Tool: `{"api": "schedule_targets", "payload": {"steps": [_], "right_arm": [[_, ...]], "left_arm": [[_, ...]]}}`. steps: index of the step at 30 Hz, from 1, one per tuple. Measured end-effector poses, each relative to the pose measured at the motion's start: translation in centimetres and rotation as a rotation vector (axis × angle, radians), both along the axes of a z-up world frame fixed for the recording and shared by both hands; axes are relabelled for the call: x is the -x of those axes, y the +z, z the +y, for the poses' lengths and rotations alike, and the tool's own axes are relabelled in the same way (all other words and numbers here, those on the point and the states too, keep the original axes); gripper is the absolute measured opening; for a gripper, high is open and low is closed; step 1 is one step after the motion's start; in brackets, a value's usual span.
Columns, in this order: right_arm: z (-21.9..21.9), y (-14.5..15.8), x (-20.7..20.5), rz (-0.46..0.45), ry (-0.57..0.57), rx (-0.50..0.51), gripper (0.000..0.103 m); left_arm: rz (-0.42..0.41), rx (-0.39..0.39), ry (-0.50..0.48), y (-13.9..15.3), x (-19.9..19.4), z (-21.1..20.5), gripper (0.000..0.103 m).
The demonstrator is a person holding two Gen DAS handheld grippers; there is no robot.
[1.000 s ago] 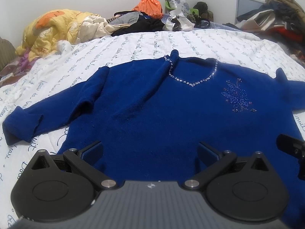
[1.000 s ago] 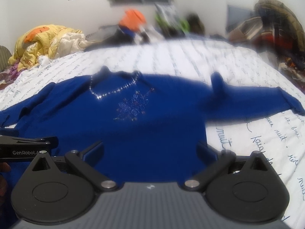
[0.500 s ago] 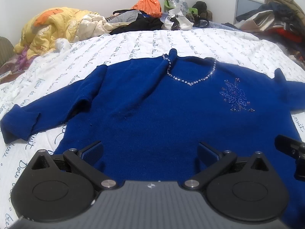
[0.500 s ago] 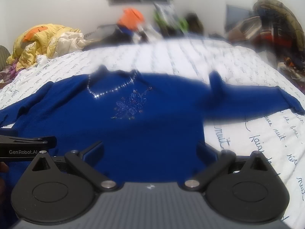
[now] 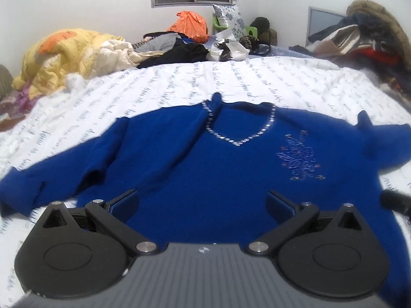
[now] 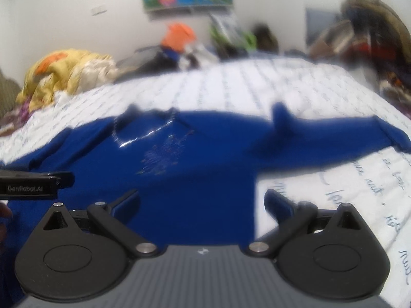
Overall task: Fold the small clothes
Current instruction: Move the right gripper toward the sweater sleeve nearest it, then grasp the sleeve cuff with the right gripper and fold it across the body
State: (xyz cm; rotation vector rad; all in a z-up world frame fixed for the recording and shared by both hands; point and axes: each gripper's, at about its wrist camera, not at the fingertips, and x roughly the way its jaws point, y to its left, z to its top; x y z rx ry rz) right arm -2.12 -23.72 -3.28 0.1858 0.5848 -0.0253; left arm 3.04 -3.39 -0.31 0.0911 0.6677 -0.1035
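A dark blue sweater (image 5: 200, 169) with a rhinestone neckline (image 5: 239, 128) and a sparkly flower motif lies flat, face up, on the white bed, sleeves spread to both sides. My left gripper (image 5: 203, 202) is open and empty, over the sweater's lower hem, left of centre. My right gripper (image 6: 203, 200) is open and empty, over the sweater's (image 6: 179, 174) lower right edge; this view is blurred. The right sleeve (image 6: 359, 133) stretches out to the right. The left gripper's body shows at the left edge of the right wrist view (image 6: 30, 182).
The bed has a white cover (image 5: 231, 82) with script print. A yellow quilt (image 5: 64, 56) is piled at the back left. An orange bag (image 5: 190, 25) and dark clothes lie at the head. A heap of clothes (image 5: 372, 41) stands at the right.
Both grippers have risen or drawn back a little: the sweater sits lower and farther in both views, and more of the wall shows. Both stay open.
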Motion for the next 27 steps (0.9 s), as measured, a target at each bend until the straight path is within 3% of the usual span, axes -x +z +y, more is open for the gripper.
{"api": "schedule_targets", "payload": {"steps": [3,7,11,13,15,19,23,24,25,27], "right_arm": [[-3.5,0.2,0.4,-0.034,-0.073,0.019,0.103],[-9.7,0.1,0.0,-0.064,-0.242,0.129,0.103],[-16.8,-0.7,-1.9,-0.016,-0.398,0.279,0.103],[-20.4,-1.2,-3.1,0.018,-0.449,0.281,0.101],[-22.7,-1.7,-4.0,0.041,-0.472,0.261,0.086],[-25.1,-3.4,-6.1,0.132,-0.474,0.224,0.069],[-24.9,-3.8,-7.0,0.114,-0.474,0.218,0.066],[-25.3,-3.6,-7.1,0.106,-0.480,0.214,0.061],[-25.5,-3.5,-7.5,0.104,-0.485,0.207,0.055],[-26.2,-3.2,-8.0,0.096,-0.498,0.191,0.028]], "left_arm": [[0.031,0.026,-0.010,-0.6,0.1,-0.7,0.103],[0.052,0.038,-0.041,-1.1,0.7,-1.3,0.103],[0.059,0.019,-0.049,-1.3,0.9,-1.6,0.103],[0.065,0.019,-0.045,-1.3,0.8,-1.4,0.103],[0.074,0.016,-0.043,-1.4,0.8,-1.5,0.103],[0.081,-0.002,-0.048,-1.6,0.7,-1.6,0.103],[0.085,-0.019,-0.044,-1.8,0.5,-1.5,0.103],[0.088,-0.020,-0.040,-1.8,0.4,-1.4,0.103],[0.090,-0.019,-0.038,-1.8,0.4,-1.3,0.103],[0.093,-0.012,-0.030,-1.9,0.4,-1.1,0.103]]}}
